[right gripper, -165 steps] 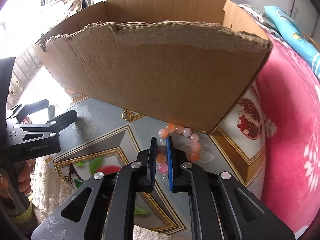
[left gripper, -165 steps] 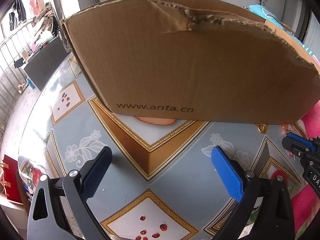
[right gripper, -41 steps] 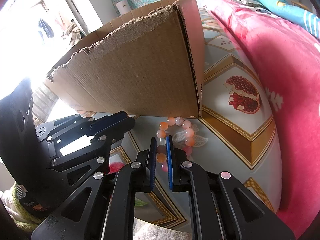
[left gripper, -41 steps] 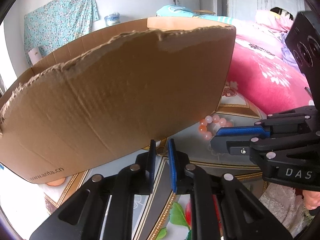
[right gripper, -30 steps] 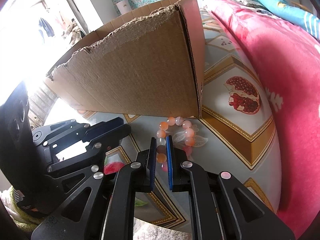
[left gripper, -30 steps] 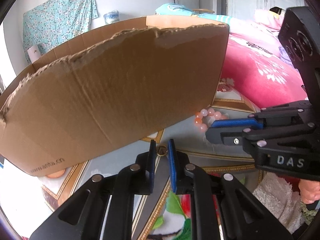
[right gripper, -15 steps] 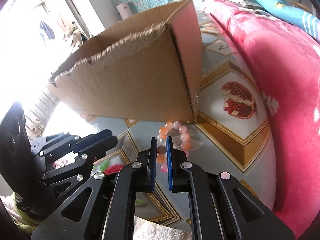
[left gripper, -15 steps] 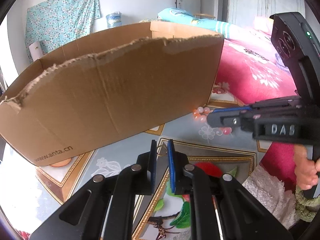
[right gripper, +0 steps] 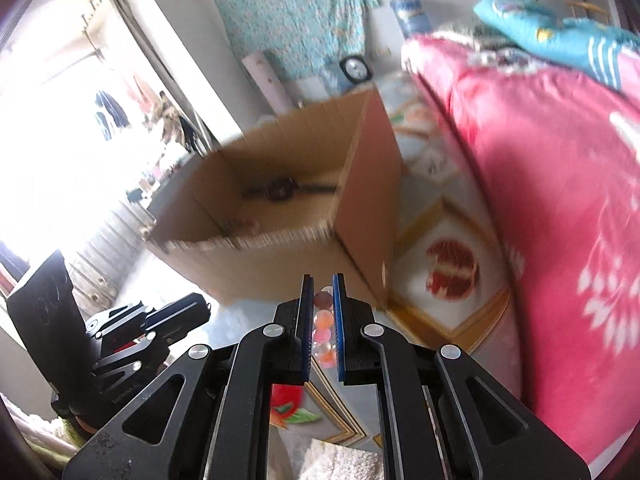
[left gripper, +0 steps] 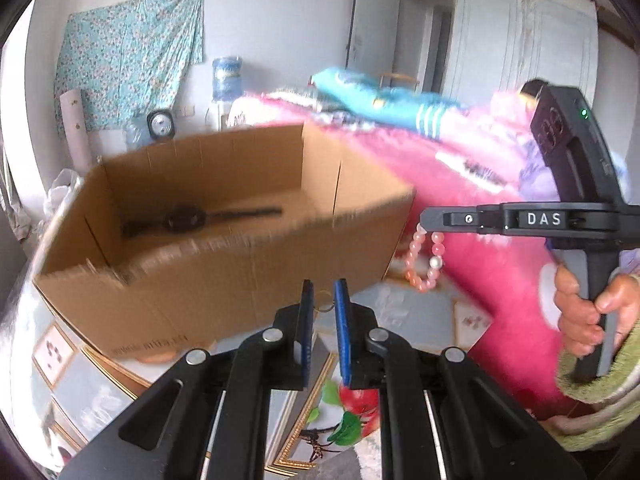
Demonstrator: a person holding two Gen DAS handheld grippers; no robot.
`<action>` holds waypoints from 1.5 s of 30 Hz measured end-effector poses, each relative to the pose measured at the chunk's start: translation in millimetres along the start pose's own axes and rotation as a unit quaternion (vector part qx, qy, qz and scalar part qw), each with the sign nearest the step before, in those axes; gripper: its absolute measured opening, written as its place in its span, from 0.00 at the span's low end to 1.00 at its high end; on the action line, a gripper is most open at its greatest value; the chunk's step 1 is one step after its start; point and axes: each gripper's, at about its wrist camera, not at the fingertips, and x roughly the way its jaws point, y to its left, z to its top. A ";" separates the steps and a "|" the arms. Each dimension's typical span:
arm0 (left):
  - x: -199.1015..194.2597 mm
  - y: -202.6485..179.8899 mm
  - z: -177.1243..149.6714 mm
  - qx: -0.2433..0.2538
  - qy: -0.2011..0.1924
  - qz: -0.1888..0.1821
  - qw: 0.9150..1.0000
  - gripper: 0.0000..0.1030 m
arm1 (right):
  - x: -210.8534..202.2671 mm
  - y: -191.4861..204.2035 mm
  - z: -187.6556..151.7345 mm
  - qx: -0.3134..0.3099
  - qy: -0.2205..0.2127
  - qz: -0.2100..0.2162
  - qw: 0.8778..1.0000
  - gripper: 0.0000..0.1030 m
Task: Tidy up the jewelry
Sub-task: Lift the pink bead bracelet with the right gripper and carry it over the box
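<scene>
Jaws, left gripper (left gripper: pixel 322 300): nearly closed, pinching thin gold ring (left gripper: pixel 323 307) betw. pads. Jaws, right gripper (right gripper: pixel 323 294): clamped on pink/orange bead bracelet (left gripper: pixel 425 258), which hangs below tips, off the table. Both held in front of open cardboard box (left gripper: pixel 224 280). Dark watch (left gripper: pixel 188 218) lies on box floor. Pink blanket (right gripper: pixel 560 200) right of box.

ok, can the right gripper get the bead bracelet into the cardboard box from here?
Probably yes. The right gripper holds the bead bracelet lifted beside the cardboard box, whose top is open with nothing between them.
</scene>
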 end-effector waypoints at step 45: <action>169.1 165.4 97.7 -0.157 0.328 -0.018 0.931 0.42 | 118.7 27.0 95.1 -0.121 0.217 0.035 0.968 0.07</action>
